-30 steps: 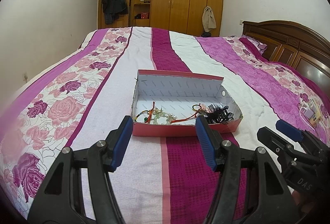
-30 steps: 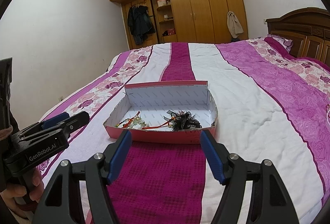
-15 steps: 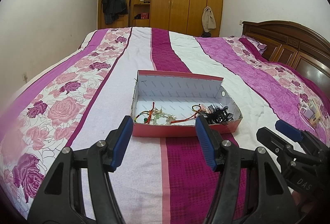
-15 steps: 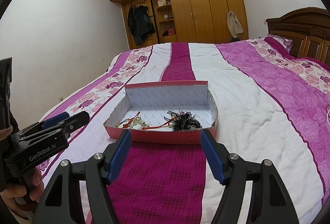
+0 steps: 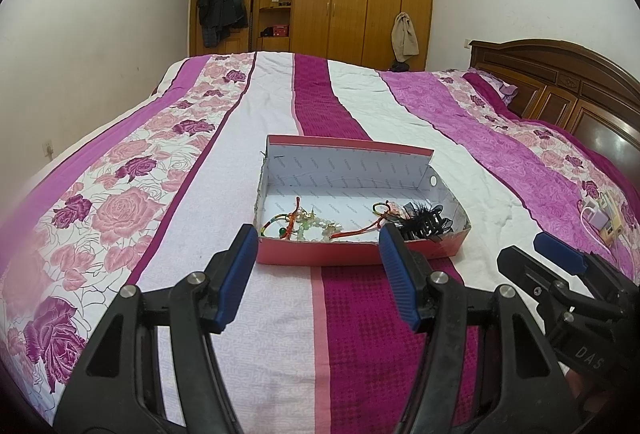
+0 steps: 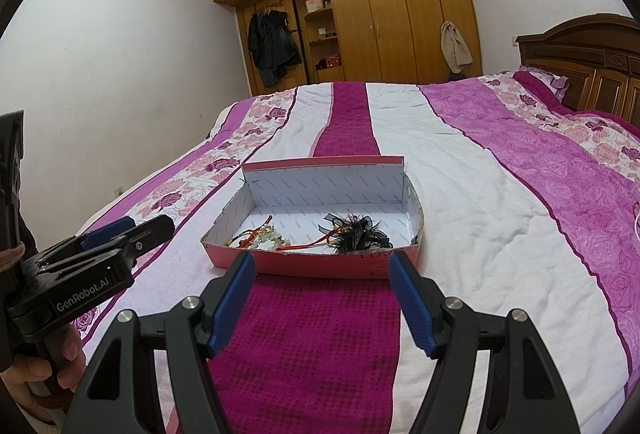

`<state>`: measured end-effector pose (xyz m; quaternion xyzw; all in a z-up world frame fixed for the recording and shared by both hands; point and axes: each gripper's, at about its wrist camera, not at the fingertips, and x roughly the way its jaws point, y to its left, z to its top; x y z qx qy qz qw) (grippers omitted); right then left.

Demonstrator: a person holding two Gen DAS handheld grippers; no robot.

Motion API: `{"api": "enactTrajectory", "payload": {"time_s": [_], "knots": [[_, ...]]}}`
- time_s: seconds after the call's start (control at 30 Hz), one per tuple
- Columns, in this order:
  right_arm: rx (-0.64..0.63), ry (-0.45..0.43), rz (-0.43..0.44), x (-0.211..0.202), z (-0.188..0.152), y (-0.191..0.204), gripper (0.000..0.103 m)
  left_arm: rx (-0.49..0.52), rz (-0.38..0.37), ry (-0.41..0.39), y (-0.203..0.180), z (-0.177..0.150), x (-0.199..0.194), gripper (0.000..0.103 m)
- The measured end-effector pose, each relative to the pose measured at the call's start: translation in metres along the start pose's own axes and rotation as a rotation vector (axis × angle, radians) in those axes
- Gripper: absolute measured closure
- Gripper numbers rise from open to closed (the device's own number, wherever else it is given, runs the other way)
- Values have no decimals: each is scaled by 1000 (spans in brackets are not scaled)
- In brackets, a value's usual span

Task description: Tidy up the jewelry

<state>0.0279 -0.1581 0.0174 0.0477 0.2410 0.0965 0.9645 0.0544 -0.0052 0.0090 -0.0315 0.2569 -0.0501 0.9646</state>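
A pink box (image 5: 360,254), lid flap upright at its far side, lies on the bed (image 5: 248,330) near its near edge; inside, a tangle of beaded jewelry (image 5: 308,226) at the left end, what looks like a black feathered hair clip (image 5: 424,220) at the right; left gripper (image 5: 316,248) and right gripper (image 6: 322,274) hover short of it, fingers spread, pinching nothing.

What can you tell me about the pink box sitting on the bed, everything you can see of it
The pink box is a shallow, open cardboard tray, pink outside and white with faint repeated print inside. Its far wall stands taller than the others, and the right end wall has a small round hole. It rests flat on the striped bedspread, straddling a magenta stripe. Inside, beaded jewelry with red cord lies at the left and a black feathery hair clip at the right. Neither tool touches it.
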Motion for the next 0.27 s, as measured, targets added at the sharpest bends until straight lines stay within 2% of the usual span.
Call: {"api": "enactTrajectory", "payload": {"time_s": [0.27], "knots": [[1, 0, 1, -1, -1, 1, 31, 4, -4, 4, -2, 2, -1, 48]]}}
